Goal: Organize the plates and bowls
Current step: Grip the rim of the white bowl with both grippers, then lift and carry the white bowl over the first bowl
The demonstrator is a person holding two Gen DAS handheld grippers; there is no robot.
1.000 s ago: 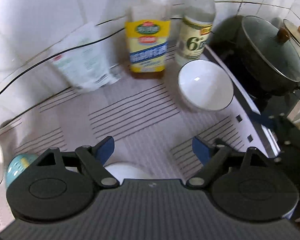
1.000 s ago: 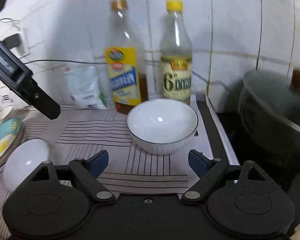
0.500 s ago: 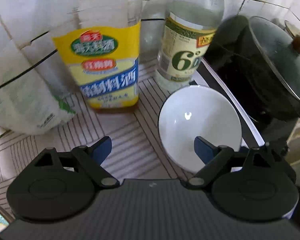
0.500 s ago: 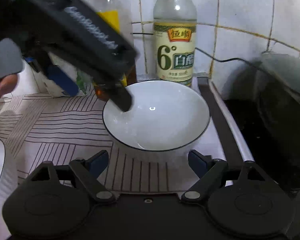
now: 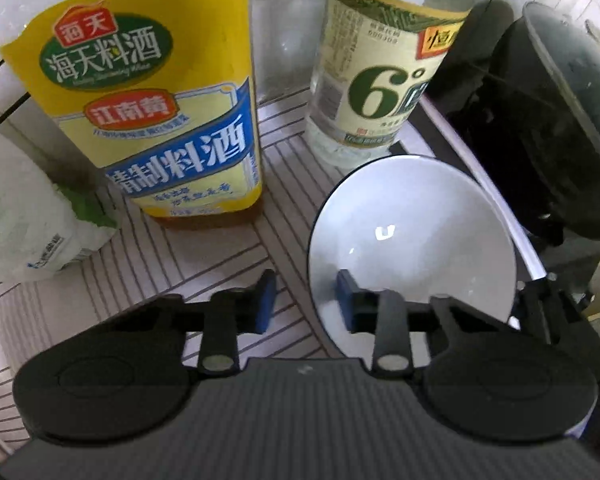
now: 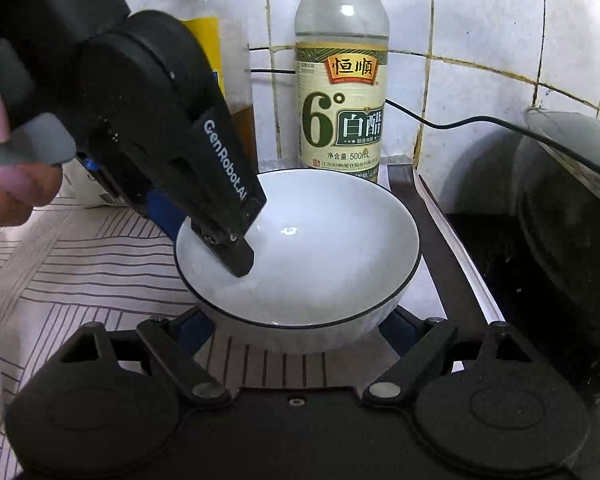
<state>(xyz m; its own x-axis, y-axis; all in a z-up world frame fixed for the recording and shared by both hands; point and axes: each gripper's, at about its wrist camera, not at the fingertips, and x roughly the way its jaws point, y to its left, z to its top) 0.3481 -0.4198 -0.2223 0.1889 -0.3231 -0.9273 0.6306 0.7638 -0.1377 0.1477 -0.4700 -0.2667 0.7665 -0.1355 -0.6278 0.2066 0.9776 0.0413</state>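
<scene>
Two grippers on one white bowl (image 6: 300,240), which sits on the striped mat (image 6: 80,264) right in front of the vinegar bottle (image 6: 342,92), with the cooking-wine bottle (image 5: 152,104) to its left and a dark lidded pot (image 5: 556,120) on the stove to its right. Left gripper (image 5: 306,300) comes down steeply over the bowl's left rim: one finger inside the bowl, one outside, jaws closing with the rim wall between them. Pads look just short of pressing, but the fisheye angle makes contact hard to call. Right gripper (image 6: 296,326) is low at the bowl's near side, jaws spread wide, fingertips flanking the base and partly hidden under it; no grip visible. White bag (image 5: 28,232) stands left of the wine bottle.
</scene>
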